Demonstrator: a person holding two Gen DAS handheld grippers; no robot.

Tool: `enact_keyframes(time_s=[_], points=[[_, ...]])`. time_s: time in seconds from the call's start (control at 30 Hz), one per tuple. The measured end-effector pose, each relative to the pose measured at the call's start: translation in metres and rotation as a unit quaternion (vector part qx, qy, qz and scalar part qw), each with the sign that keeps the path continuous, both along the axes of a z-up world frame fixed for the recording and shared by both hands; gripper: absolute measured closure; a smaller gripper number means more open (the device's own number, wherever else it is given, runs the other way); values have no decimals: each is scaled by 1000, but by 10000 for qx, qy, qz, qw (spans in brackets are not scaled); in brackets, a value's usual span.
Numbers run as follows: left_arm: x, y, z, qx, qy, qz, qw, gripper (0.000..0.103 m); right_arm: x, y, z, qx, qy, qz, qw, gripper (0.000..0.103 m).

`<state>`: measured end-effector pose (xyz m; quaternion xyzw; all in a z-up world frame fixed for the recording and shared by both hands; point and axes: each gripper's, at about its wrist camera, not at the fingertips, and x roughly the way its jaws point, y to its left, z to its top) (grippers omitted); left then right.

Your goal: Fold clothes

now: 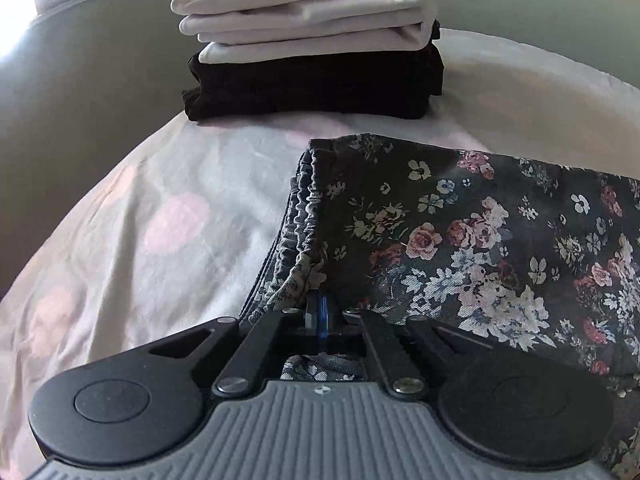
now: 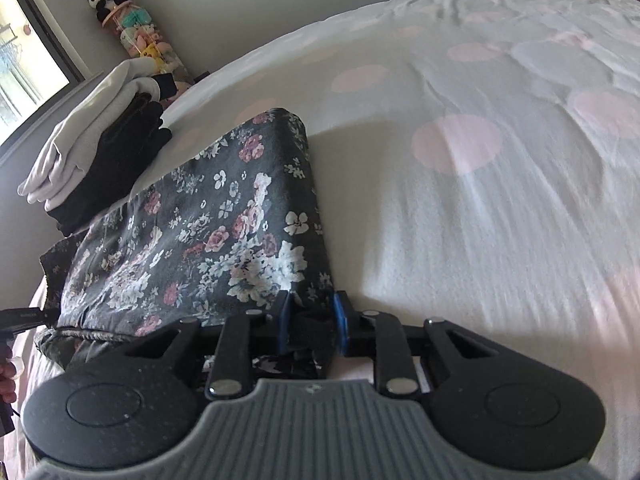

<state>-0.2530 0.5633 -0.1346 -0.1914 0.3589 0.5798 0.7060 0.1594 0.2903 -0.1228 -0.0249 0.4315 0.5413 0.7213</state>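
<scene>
On the spotted bedsheet point(image 2: 500, 208) your floral garment point(image 2: 192, 236) lies doubled over with its gathered waistband point(image 1: 298, 216) at the left edge, just in front of a stack of folded clothes point(image 1: 312, 40) in white over black. Your left gripper point(image 1: 318, 312) is pinched nearly closed on the near edge by the waistband, and your right gripper point(image 2: 314, 312) clamps the opposite near corner between narrow blue pads. My reading is that you are mid-fold or about to carry it to the stack; either way, keep both corners level and the layers together.
</scene>
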Motion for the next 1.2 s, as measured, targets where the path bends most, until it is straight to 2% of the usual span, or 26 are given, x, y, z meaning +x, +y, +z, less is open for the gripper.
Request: enact_keyframes(time_s=[0.1,0.13,0.23,0.3,0.4,0.5,0.67,0.77,0.83,0.87,1.03,1.2], points=[[1,-7,8,119,-48,3,9999,100,1,-6,4,152,111,-82,9998,77],[1,-9,12,152,-94,20,9998,96,2,-8,7,200,186,-133,9995,76],[8,-20,24,374,-215,-71,9990,94,6,-14,15,386,226,-288,9986,65],[19,-27,28,482,-399,-372,9973,94,11,-11,18,563,301,-350,9973,65],[39,-34,31,422,-779,-873,9922,94,19,-1,17,808,582,-312,9945,65],[60,-42,31,365,-1047,-1259,9858,94,24,11,15,1003,672,-194,9925,65],[85,-46,16,290,-804,-1617,9831,94,36,21,5,1071,732,-59,9915,65],[96,-46,5,209,-597,-1767,9822,94,47,26,-11,1014,1063,-69,9891,65],[104,-46,-3,156,-458,-1866,9812,94,52,26,-20,1102,1353,-81,9846,72],[108,-46,-7,129,-389,-1915,9806,94,52,27,-21,1094,1362,-57,9846,75],[108,-41,-17,122,-322,-1956,9801,94,49,31,-26,1108,1410,5,9838,81],[105,-47,-6,84,-425,-1890,9810,94,53,29,-27,1154,1628,-76,9799,82]])
